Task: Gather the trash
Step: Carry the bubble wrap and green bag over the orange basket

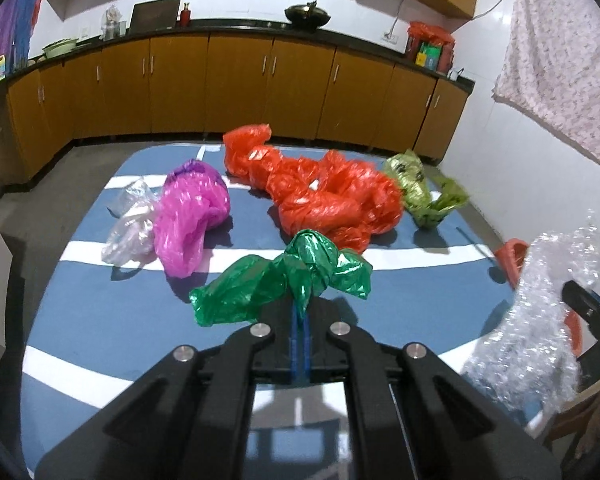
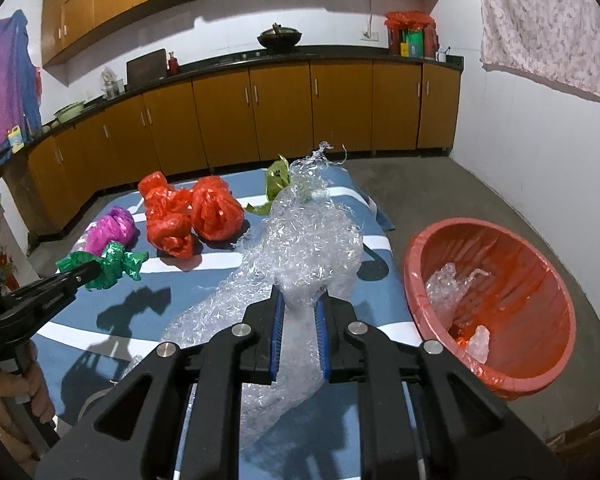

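Observation:
My left gripper (image 1: 300,312) is shut on a crumpled green plastic bag (image 1: 276,280), on the blue striped table cover (image 1: 100,312); the same bag shows in the right wrist view (image 2: 112,260). My right gripper (image 2: 300,308) is shut on a wad of clear bubble wrap (image 2: 304,240), held above the table's right side; it also shows in the left wrist view (image 1: 540,316). A red basin (image 2: 496,304) lined with red plastic stands on the floor to the right, with clear wrap inside.
On the table lie red bags (image 1: 320,192), a pink bag (image 1: 192,212), a clear bag (image 1: 130,220) and a yellow-green bag (image 1: 416,188). Brown kitchen cabinets (image 1: 240,84) run along the back. A patterned cloth (image 2: 548,20) hangs at the right wall.

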`<state>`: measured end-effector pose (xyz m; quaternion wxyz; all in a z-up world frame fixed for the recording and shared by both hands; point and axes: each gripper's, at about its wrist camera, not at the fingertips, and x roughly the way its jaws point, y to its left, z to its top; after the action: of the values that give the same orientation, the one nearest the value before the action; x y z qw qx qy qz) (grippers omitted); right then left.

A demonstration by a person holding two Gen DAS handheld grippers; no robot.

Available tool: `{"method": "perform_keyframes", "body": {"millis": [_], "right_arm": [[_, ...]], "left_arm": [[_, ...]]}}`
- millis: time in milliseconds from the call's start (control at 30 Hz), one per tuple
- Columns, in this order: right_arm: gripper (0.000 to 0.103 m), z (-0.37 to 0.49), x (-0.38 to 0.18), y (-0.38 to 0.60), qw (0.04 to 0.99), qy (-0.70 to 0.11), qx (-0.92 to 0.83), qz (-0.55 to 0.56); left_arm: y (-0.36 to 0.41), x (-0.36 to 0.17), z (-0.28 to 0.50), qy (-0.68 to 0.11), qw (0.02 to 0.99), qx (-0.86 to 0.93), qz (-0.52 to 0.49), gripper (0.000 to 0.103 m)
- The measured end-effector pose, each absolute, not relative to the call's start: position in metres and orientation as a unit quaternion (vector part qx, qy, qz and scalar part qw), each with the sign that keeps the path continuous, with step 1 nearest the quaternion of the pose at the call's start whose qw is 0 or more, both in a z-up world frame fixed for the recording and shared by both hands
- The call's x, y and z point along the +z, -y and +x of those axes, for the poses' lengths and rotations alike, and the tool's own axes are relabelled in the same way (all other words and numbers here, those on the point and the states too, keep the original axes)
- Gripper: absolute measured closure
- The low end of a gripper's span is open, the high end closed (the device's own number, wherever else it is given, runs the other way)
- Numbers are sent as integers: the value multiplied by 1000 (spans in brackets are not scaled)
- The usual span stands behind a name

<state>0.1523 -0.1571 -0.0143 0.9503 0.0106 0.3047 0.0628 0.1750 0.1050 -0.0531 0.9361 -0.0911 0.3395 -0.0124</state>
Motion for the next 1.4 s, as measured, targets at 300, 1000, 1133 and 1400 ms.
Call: {"method": "perform_keyframes", "body": {"millis": [300,1000,1133,1400], "right_arm": [[88,141,-1,166,956,-288,50,8],[88,125,9,202,963,-269,11,25],[88,125,10,215,963,-267,-8,31],[88,129,12,264,962,-262,-65,45]], "left_arm": [[-88,-21,154,-311,946,-40,-86,99],[-28,8,137,-293,948,-101,-66,99],[-15,9,140,-294,947,-115,-65,99],[31,8,151,-299,939,-158,-61,99]]}}
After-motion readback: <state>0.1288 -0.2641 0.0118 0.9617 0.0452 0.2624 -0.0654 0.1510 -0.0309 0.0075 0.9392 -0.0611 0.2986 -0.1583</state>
